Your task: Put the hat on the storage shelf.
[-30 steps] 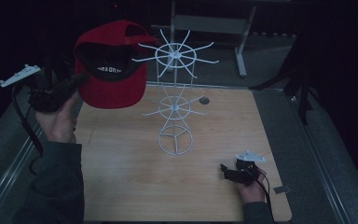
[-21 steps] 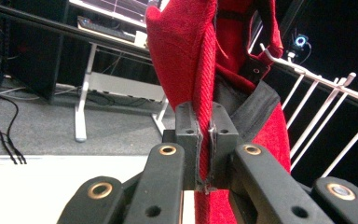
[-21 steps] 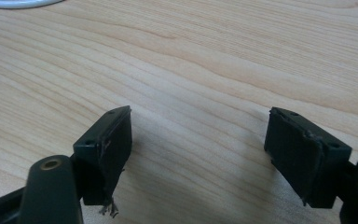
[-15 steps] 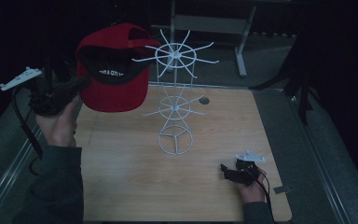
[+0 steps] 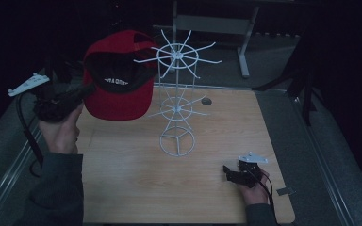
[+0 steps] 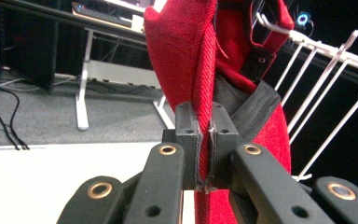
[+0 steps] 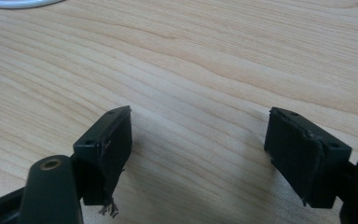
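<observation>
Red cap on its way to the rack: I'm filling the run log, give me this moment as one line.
left gripper: shut on red cap's brim, held beside white wire rack | right gripper: open, low over wooden table

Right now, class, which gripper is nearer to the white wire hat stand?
Left. The left gripper holds the red cap raised beside the white wire hat stand; the right gripper rests open on the wooden table, farther from its base.

There is one red cap in the upper left of the frame. One white wire rack stands in the middle. There are two grippers, one at the left and one at the lower right.
</observation>
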A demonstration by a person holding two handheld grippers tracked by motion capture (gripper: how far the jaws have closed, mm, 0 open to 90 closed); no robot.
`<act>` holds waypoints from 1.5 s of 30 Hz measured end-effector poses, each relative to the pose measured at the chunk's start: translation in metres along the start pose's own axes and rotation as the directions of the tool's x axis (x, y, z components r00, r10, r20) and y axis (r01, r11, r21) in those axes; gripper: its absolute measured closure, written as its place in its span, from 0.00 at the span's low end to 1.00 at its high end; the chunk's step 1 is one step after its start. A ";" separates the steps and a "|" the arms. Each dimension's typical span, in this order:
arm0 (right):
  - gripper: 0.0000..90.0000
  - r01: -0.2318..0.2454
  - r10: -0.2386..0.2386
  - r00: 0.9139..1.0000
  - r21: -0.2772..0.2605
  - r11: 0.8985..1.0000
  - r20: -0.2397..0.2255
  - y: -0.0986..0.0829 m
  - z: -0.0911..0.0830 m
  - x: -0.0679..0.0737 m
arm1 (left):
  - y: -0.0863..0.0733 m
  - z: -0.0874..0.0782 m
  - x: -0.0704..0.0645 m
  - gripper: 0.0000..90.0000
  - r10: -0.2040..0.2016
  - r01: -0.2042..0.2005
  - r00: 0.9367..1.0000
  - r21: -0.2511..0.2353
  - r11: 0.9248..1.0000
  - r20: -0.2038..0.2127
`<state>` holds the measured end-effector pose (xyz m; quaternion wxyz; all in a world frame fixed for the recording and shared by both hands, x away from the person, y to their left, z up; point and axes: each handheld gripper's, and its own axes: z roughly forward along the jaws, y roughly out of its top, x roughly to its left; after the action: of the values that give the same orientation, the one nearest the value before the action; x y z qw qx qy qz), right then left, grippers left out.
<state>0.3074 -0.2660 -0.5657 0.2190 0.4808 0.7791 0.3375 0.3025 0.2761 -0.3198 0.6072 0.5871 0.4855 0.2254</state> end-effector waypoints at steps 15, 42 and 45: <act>0.26 -0.001 0.001 1.000 0.000 1.000 0.000 0.000 0.000 0.000 | -0.008 0.007 -0.001 0.92 0.010 -0.009 1.000 0.071 0.997 -0.008; 0.26 -0.004 0.004 1.000 0.000 1.000 -0.001 0.000 0.000 0.000 | -0.002 0.008 -0.008 0.35 0.050 -0.047 0.997 0.046 0.998 -0.061; 0.26 -0.004 0.004 1.000 0.000 1.000 -0.001 0.000 0.000 0.000 | -0.001 0.007 -0.007 0.28 0.038 -0.036 0.997 0.038 0.999 -0.073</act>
<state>0.3072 -0.2658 -0.5656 0.2180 0.4821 0.7783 0.3380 0.3053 0.2663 -0.3198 0.5737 0.5985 0.5007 0.2490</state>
